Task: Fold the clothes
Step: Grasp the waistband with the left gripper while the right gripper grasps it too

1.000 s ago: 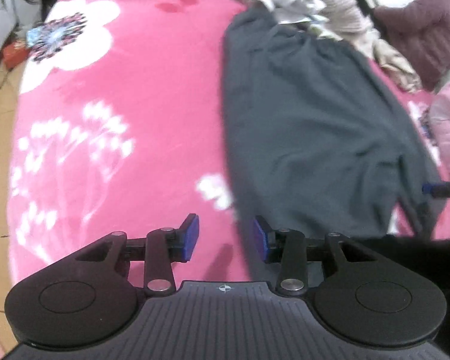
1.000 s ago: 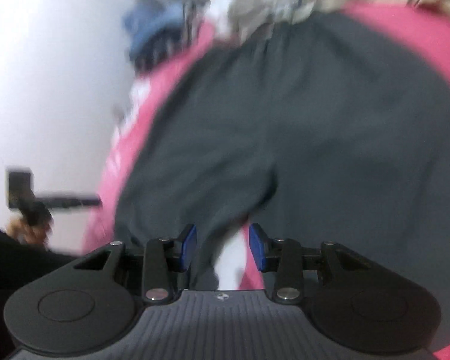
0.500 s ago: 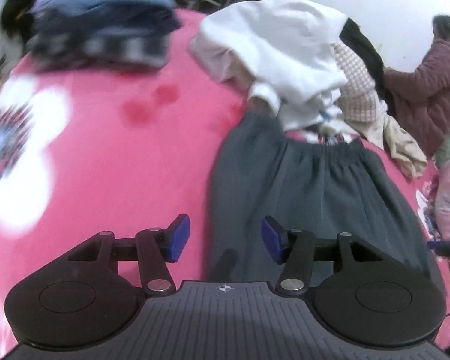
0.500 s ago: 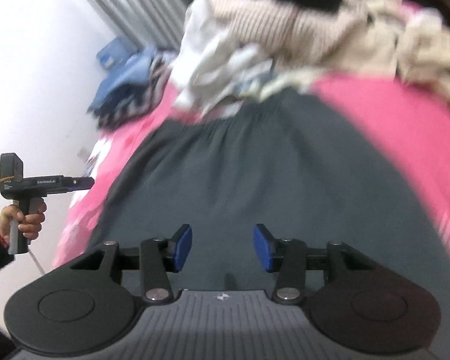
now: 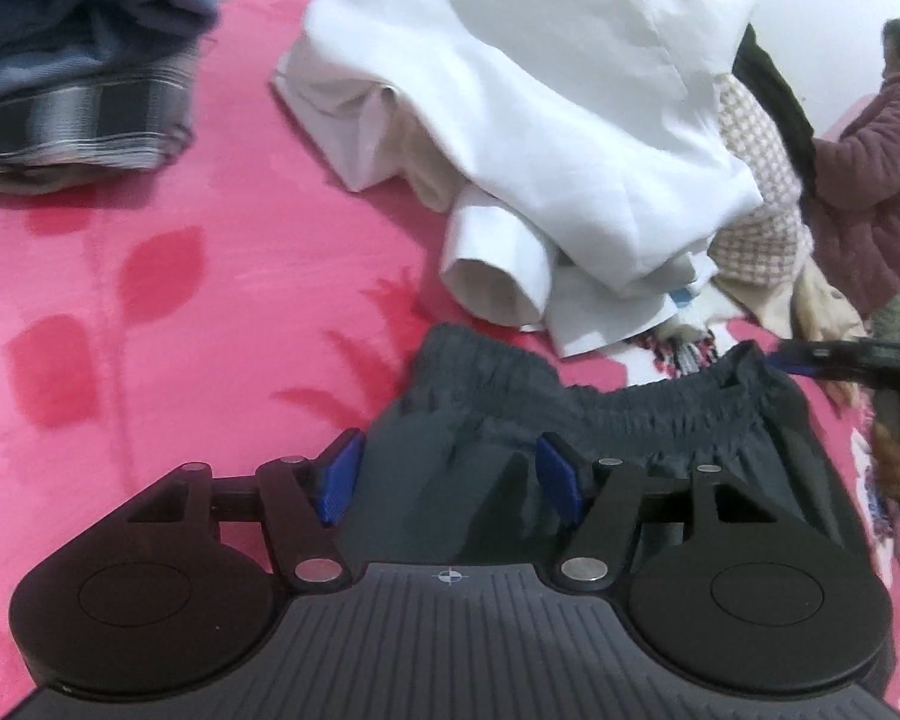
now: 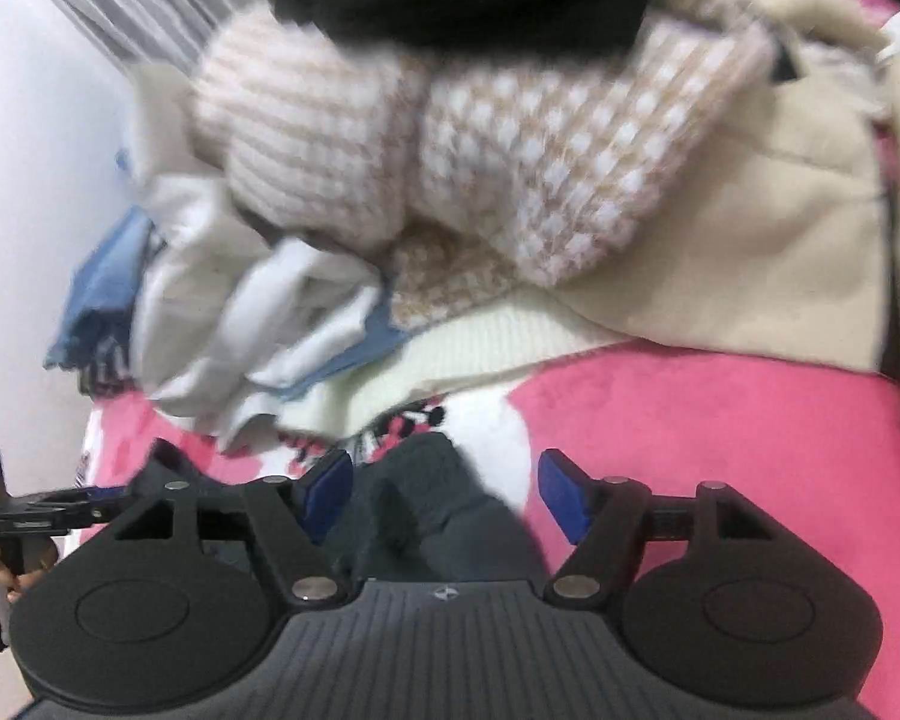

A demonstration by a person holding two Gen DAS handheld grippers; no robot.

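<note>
Dark grey trousers (image 5: 570, 420) lie flat on the pink floral blanket (image 5: 150, 300), their gathered elastic waistband at the far end. My left gripper (image 5: 450, 480) is open, with its blue pads on either side of the left corner of the waistband. My right gripper (image 6: 444, 492) is open, with the right corner of the trousers (image 6: 438, 498) bunched between its pads. The right gripper also shows at the right edge of the left wrist view (image 5: 840, 357), at that waistband corner. The left gripper shows at the left edge of the right wrist view (image 6: 30, 510).
A heap of unfolded clothes lies just beyond the waistband: a white garment (image 5: 540, 120), a beige-and-white knit (image 6: 510, 168) and a cream garment (image 6: 780, 276). A folded stack of blue and striped clothes (image 5: 78, 60) sits at the far left. A person in a maroon jacket (image 5: 870, 180) is at the right.
Both grippers have travelled up along the trousers from the leg end to the waistband. Their jaws have opened wider around its two corners.
</note>
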